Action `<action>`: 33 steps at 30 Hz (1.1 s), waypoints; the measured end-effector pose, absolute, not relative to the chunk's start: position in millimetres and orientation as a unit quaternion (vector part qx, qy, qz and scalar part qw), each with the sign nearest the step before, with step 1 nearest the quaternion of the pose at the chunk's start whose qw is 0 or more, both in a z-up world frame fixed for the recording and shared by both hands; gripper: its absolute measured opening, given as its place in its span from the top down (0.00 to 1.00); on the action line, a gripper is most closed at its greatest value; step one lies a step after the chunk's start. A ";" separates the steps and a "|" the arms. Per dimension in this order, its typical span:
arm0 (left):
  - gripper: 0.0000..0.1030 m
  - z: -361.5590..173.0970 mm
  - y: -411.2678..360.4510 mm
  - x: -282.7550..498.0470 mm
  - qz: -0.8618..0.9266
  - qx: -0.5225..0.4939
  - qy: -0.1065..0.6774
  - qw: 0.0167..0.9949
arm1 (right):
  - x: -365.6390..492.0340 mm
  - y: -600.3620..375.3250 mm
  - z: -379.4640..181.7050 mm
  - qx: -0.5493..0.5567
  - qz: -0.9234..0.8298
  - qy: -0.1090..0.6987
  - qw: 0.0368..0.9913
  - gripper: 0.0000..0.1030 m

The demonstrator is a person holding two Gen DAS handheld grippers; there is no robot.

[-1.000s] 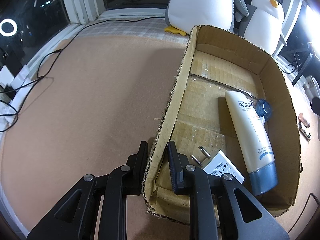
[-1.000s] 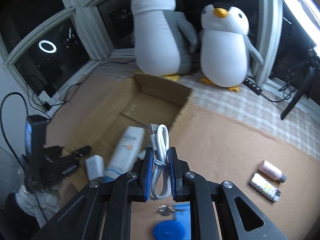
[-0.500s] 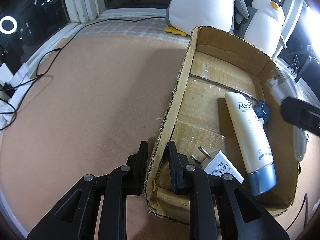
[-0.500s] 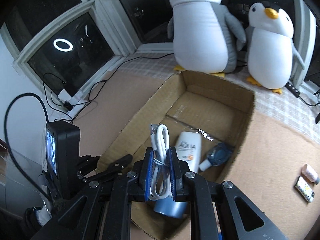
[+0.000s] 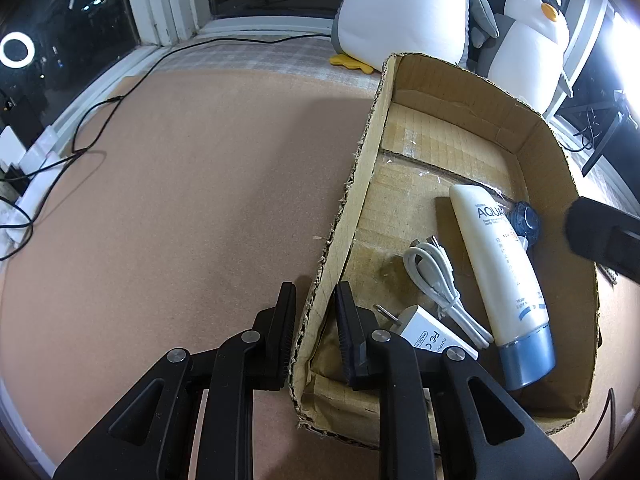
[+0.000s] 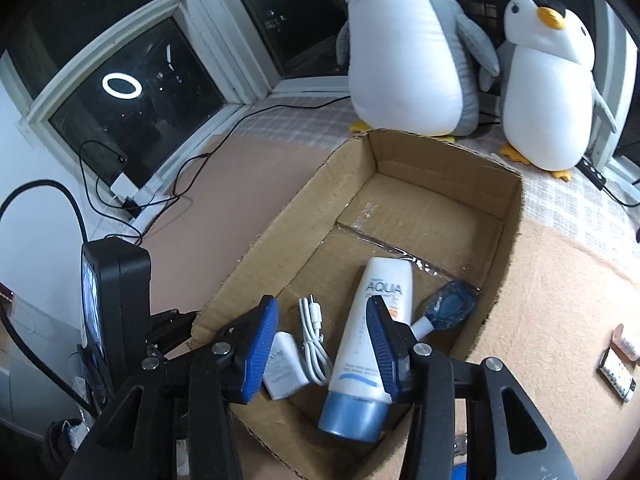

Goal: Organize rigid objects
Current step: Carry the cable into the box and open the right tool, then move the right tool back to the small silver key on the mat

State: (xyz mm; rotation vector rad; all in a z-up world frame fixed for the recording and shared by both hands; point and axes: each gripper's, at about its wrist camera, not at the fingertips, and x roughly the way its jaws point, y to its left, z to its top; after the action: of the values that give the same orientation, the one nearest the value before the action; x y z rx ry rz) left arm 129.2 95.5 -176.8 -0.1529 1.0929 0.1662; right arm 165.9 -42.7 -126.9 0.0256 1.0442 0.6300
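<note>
White coiled USB cable (image 6: 314,340) lies light, floppy in corrugated cardboard box (image 5: 576,320); regrasp at bundled middle. Right hand-held gripper (image 6: 322,350) released; left hand-held gripper (image 5: 314,336) clenched on box wall.

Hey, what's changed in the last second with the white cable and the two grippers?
The right gripper carried the white cable over the cardboard box and let it go; its jaws now stand open, and the cable lies between the charger and the AQUA tube. The left gripper stayed clamped on the box wall; tube and charger did not move.
</note>
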 end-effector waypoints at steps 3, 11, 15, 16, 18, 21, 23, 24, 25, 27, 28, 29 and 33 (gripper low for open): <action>0.82 -176.8 95.6 129.3 0.078 -0.072 0.519 0.848 | 163.1 -49.8 -120.5 0.015 0.290 0.487 0.824 0.59; 0.82 -175.4 94.2 131.6 0.072 -0.057 0.521 0.848 | 143.6 -76.4 -86.6 0.020 0.259 0.464 0.847 0.59; 0.82 -174.2 95.6 133.6 0.063 -0.052 0.527 0.846 | 125.3 -96.0 -62.2 0.028 0.234 0.448 0.863 0.59; 0.82 -174.5 96.1 134.0 0.062 -0.052 0.529 0.845 | 119.6 -101.8 -55.9 0.030 0.226 0.443 0.867 0.59; 0.82 -174.4 95.9 134.7 0.061 -0.048 0.531 0.844 | 107.8 -112.0 -44.1 0.032 0.212 0.433 0.875 0.56; 0.82 -174.4 93.6 135.7 0.057 -0.039 0.533 0.843 | 90.5 -127.4 -28.3 0.036 0.188 0.425 0.885 0.54; 0.82 -174.6 91.0 135.8 0.054 -0.029 0.534 0.844 | 78.1 -136.5 -18.3 0.038 0.171 0.419 0.891 0.54; 0.82 -174.5 90.0 136.1 0.051 -0.026 0.534 0.843 | 71.9 -141.4 -12.7 0.040 0.161 0.416 0.894 0.54; 0.82 -174.4 88.9 136.3 0.049 -0.023 0.535 0.843 | 65.7 -146.3 -7.7 0.042 0.151 0.413 0.897 0.54; 0.82 -174.3 87.3 136.9 0.043 -0.015 0.536 0.843 | 53.8 -154.7 0.8 0.048 0.133 0.408 0.902 0.54; 0.82 -174.3 87.2 136.8 0.041 -0.012 0.536 0.843 | 47.5 -158.3 3.8 0.050 0.125 0.406 0.904 0.54; 0.82 -174.3 87.3 136.8 0.038 -0.009 0.536 0.843 | 42.2 -161.6 5.3 0.051 0.119 0.405 0.905 0.53; 0.82 -174.6 87.1 135.2 0.036 -0.005 0.535 0.844 | 21.6 -170.3 0.9 0.047 0.102 0.407 0.906 0.53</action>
State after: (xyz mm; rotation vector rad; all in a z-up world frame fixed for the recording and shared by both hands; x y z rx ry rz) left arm 135.2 87.1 -174.6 -0.0098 1.1303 0.0753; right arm 21.6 -170.3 0.9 0.0963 0.8406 0.2104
